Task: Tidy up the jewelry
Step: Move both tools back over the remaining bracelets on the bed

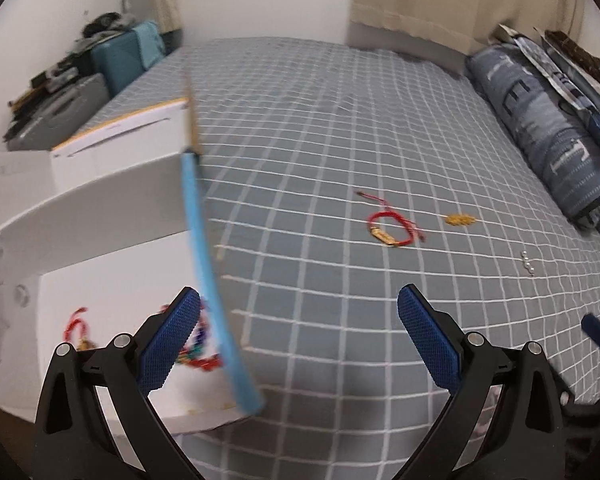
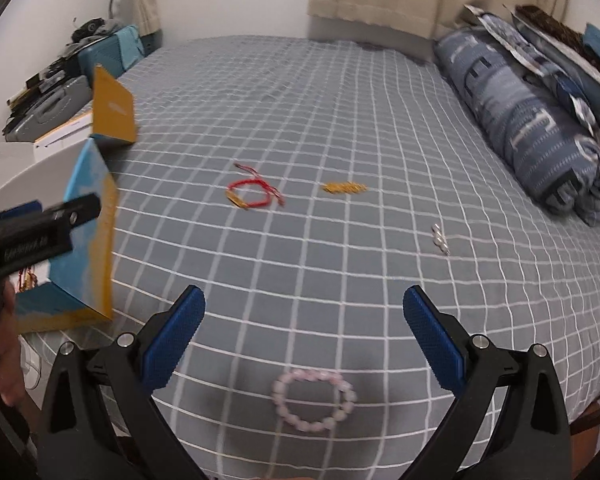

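Both hand-held grippers stand wide open and hold nothing. My left hand-held gripper (image 1: 299, 344) hangs over the near edge of the bed (image 1: 320, 128), its left finger (image 1: 170, 344) above the open box (image 1: 100, 216), its right finger over the checked sheet. Box: white inside, blue and yellow outside, lid flaps up, sitting at the left side of the bed. Inside it, a red cord piece (image 1: 76, 326) and a many-coloured bead string (image 1: 198, 354); both blurred, details unclear.

My right hand-held gripper (image 2: 304, 340) hangs over the sheet near the bed's front edge. Pink bead bracelet (image 2: 315, 402) lies flat on the sheet between its two fingers, untouched.

Further out on the bed, well apart from both grippers:
- red cord bracelet (image 2: 252, 192) with a gold bar, mid-bed
- small gold piece (image 2: 343, 188) just to its right
- short row of pearls (image 2: 440, 240) nearer the pillow (image 2: 516, 120)
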Tool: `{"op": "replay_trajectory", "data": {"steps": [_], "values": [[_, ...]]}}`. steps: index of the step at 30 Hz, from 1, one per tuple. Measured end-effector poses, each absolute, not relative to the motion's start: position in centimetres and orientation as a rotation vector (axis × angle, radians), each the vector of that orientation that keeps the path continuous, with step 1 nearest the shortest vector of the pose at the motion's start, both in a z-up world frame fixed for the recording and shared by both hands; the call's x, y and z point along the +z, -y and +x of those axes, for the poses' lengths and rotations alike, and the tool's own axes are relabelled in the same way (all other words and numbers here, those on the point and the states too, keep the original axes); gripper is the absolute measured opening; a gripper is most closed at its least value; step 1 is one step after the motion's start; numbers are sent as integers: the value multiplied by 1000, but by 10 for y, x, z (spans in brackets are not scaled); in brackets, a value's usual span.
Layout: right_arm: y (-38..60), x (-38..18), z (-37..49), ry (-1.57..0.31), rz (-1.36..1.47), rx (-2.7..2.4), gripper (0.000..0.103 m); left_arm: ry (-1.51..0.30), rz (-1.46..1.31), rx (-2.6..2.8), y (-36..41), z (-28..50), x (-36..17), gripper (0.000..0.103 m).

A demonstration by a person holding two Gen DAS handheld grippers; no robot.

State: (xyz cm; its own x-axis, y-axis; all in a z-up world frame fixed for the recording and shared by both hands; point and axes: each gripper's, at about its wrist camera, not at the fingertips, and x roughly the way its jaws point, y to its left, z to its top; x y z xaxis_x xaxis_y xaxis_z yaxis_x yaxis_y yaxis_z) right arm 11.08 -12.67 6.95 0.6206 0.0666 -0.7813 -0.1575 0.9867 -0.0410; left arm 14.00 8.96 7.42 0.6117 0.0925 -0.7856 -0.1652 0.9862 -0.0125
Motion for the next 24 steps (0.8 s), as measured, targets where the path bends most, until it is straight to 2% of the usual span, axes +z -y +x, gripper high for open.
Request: {"op": "replay_trajectory", "data": {"steps": [9, 24], "values": [[168, 34, 109, -979, -84, 117, 95, -942, -7, 96, -47, 210, 45, 97], [187, -26, 114, -1125, -25, 152, 95, -1092, -77, 96, -45, 301, -38, 96]]}}
